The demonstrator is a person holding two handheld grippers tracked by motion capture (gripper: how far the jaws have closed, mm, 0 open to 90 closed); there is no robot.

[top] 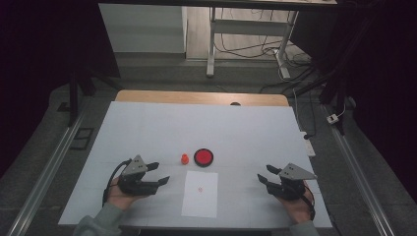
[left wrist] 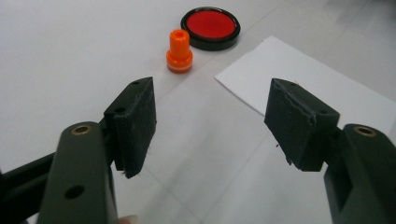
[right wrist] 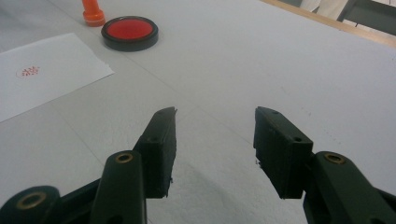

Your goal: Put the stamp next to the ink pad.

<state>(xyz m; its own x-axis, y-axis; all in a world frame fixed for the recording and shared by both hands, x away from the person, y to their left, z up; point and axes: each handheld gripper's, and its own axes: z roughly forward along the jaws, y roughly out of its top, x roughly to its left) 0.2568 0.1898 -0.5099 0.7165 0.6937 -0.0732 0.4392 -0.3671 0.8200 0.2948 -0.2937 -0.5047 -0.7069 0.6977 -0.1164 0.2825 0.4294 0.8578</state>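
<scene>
Stamping setup on a white tabletop (top: 147, 128). Orange stamp (top: 184, 159) stands upright near the middle, just beside the round red ink pad (top: 203, 157) on its right – close, contact not clear. White paper sheet (top: 200, 193) lies just in front of both, with 1 small red stamp mark (top: 200, 189) already on it.

Left gripper (top: 158, 173) sits left of the paper, jaws wide open and empty, aimed toward the stamp; in the left gripper view the stamp (left wrist: 179, 51) stands ahead between the 2 jaws, well apart from them, with the ink pad (left wrist: 210, 27) behind it. Right gripper (top: 264, 174) rests at the right side, jaws partly open, nothing in them; its own view has the paper (right wrist: 46, 70) and mark (right wrist: 27, 71) off to the left.

Likely step in hand: the left gripper reaching for the stamp. To do it well – go in level, centre the jaws on the narrow upper handle and not the wider base, close gently so it does not tip. It is small and light and may topple if 1 jaw touches first. Keep clear of the ink pad rim. The right gripper could hold down the paper edge when stamping.
</scene>
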